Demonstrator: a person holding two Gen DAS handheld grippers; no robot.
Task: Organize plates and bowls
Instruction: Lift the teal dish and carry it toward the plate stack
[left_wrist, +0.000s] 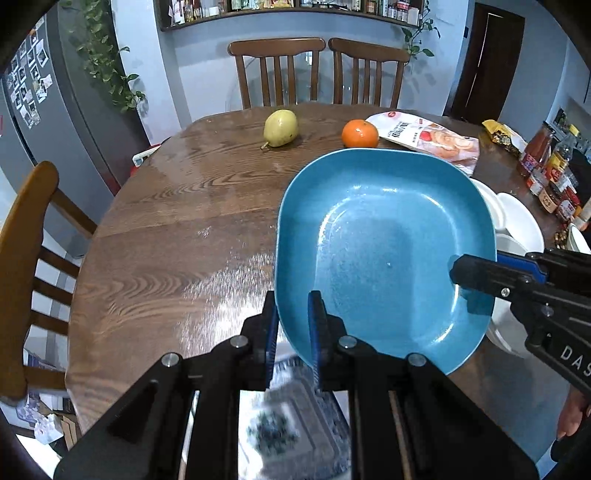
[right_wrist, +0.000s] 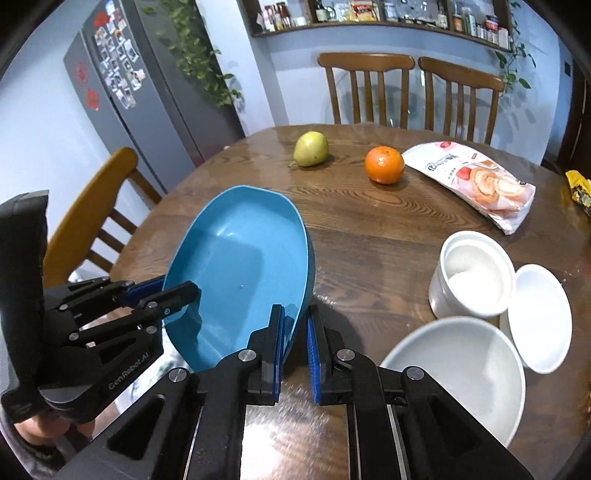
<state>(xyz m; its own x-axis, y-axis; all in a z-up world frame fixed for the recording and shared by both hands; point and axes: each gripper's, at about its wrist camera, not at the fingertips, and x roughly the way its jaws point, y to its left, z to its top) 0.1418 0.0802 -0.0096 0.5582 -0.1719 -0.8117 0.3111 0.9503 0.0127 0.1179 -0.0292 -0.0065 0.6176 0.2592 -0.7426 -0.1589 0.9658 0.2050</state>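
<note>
Glossy blue squarish plate (left_wrist: 384, 236) tilted above wooden surface (left_wrist: 177, 229), rims pinched by left claw (left_wrist: 293, 332) and right claw (right_wrist: 295, 347), white bowls (right_wrist: 458, 369) seen clearly only in right view.

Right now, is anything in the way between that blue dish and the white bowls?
Nothing visible. Both grippers clamp the blue dish by its rim above the table, and the wood between it and the white bowls lies bare.

Held over the near table (right_wrist: 369, 229) edge between left gripper (left_wrist: 293, 325) and right gripper (right_wrist: 295, 339): plate (right_wrist: 243, 266). Right of it, three bowls (right_wrist: 472, 277). Far side, left to right: pear (right_wrist: 311, 148), orange (right_wrist: 384, 164), snack bag (right_wrist: 476, 182).
</note>
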